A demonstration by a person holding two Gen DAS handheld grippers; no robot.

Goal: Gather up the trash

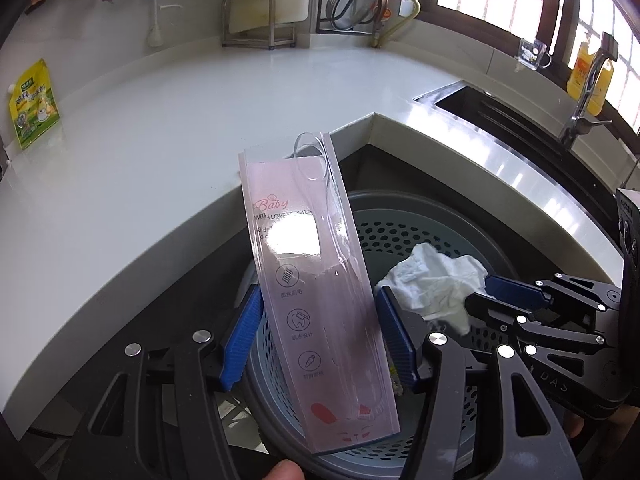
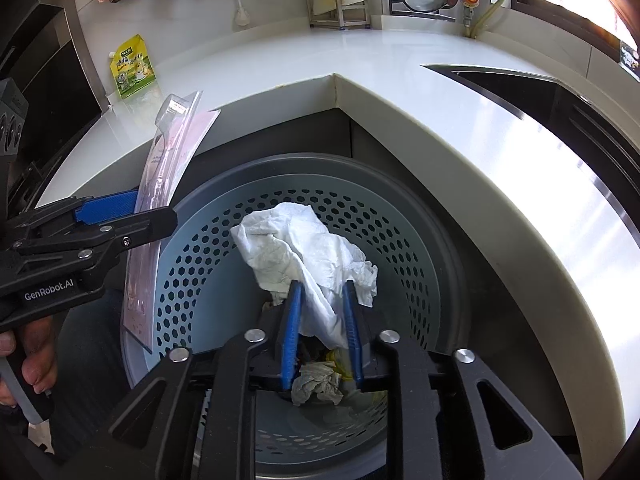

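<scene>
— Between our left claw [image 1: 316, 336] pads stands the pink "Baby" package [image 1: 316, 280], jaws parted, seemingly not pinching, over the bin [image 1: 400, 224].

— Our right claw [image 2: 322, 332], half-open, straddles the white tissue [image 2: 304, 248] there.

White countertop [image 1: 160, 128] w/ yellow pouch [image 1: 34, 104], metal rack [image 1: 256, 20] at back.

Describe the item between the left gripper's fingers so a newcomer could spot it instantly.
Start at the round perforated bin below the counter's inner corner. Over its left rim stands a tall flat pink package with a clear blister, printed "Baby"; the white tissue beside it is crumpled and soft.
</scene>
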